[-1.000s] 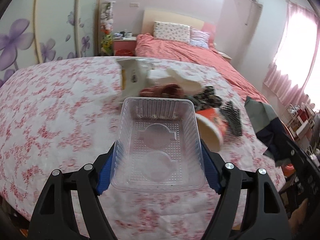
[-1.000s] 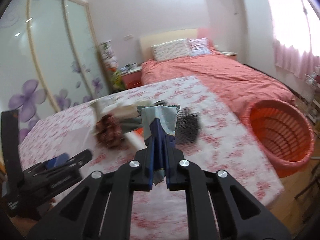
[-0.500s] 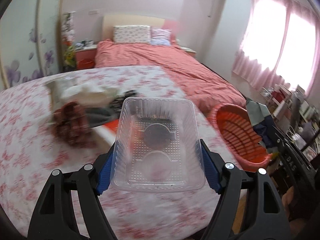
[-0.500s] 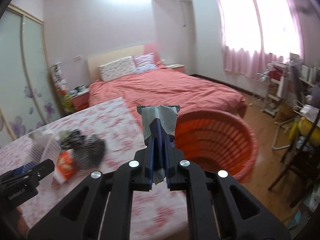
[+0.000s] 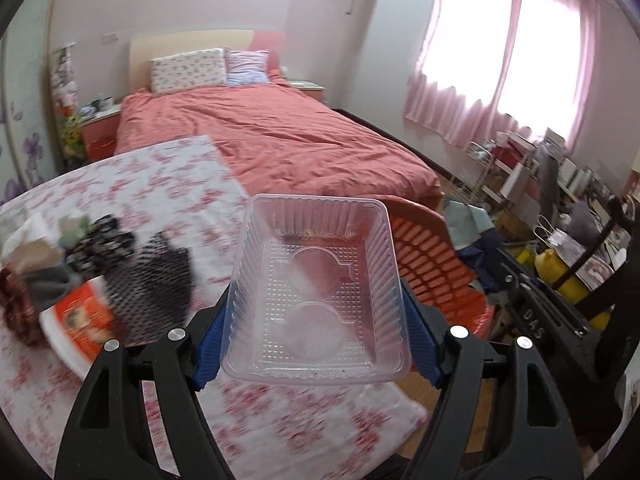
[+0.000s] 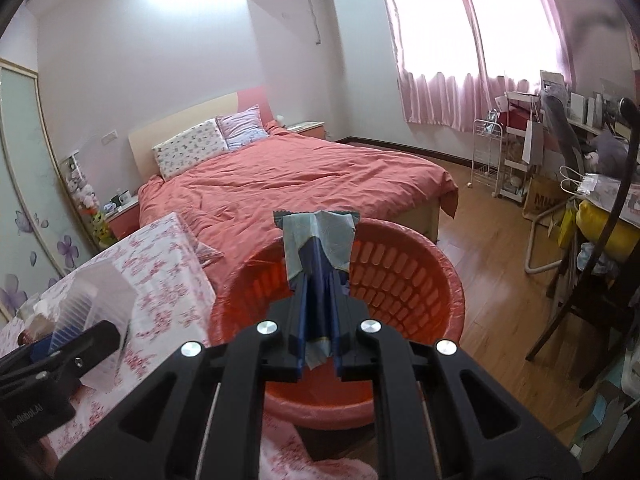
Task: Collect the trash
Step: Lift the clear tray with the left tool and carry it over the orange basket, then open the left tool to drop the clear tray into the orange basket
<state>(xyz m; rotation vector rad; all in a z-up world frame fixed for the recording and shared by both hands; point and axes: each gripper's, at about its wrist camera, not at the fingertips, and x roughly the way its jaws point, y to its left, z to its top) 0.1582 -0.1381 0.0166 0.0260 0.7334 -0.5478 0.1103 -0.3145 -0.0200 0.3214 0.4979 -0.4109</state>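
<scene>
My left gripper (image 5: 316, 316) is shut on a clear plastic tray (image 5: 316, 292) and holds it above the table's right edge, beside the orange basket (image 5: 432, 264). My right gripper (image 6: 318, 300) is shut on a blue-grey wrapper (image 6: 318, 236) and holds it over the orange basket (image 6: 400, 280). The wrapper also shows in the left wrist view (image 5: 466, 220). The tray and left gripper show in the right wrist view (image 6: 92, 296). More trash lies on the floral tablecloth: a red-and-white cup (image 5: 80, 324), a dark mesh piece (image 5: 152, 276), crumpled bags (image 5: 36, 252).
The floral-cloth table (image 5: 160, 184) is at the left. A bed with a red cover (image 6: 304, 176) stands behind the basket. A dark chair (image 6: 600, 280), a white rack (image 6: 486, 156) and cluttered shelves are at the right on the wood floor.
Both grippers have swung right, from over the table's trash pile to the orange basket. The wrapper now hangs over the basket's opening, and the tray is beside its rim.
</scene>
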